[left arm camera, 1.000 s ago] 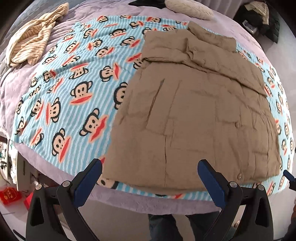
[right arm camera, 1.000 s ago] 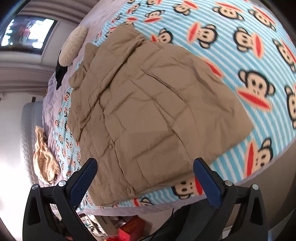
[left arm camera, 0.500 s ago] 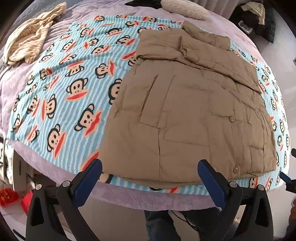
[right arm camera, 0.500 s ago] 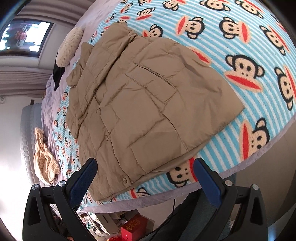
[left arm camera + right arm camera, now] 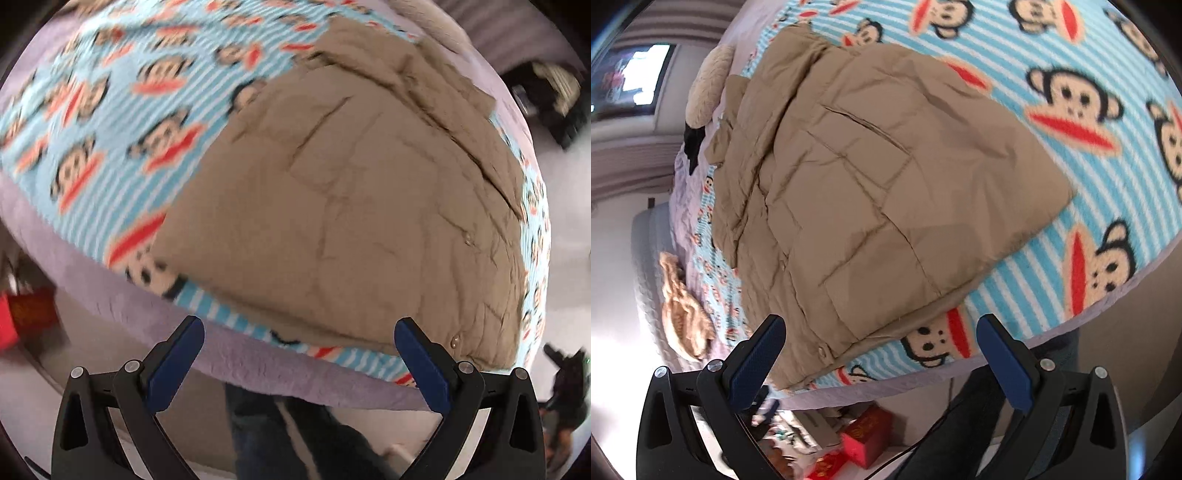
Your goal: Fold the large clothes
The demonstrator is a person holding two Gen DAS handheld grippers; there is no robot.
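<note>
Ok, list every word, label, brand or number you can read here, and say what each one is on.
No text can be read.
Red boxes on the floor under the bed: gold markings, too small and blurred to read.
Tan puffer jacket: no label or lettering visible.
Monkey-print blanket: cartoon faces only, no words.

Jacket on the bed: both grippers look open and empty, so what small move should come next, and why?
Probably lower both grippers onto the jacket's near hem, one toward each corner. The left gripper and right gripper are both open, holding nothing, just short of the hem at the bed edge. The jacket lies flat on the monkey blanket, so its hem could be lifted and folded away.
</note>
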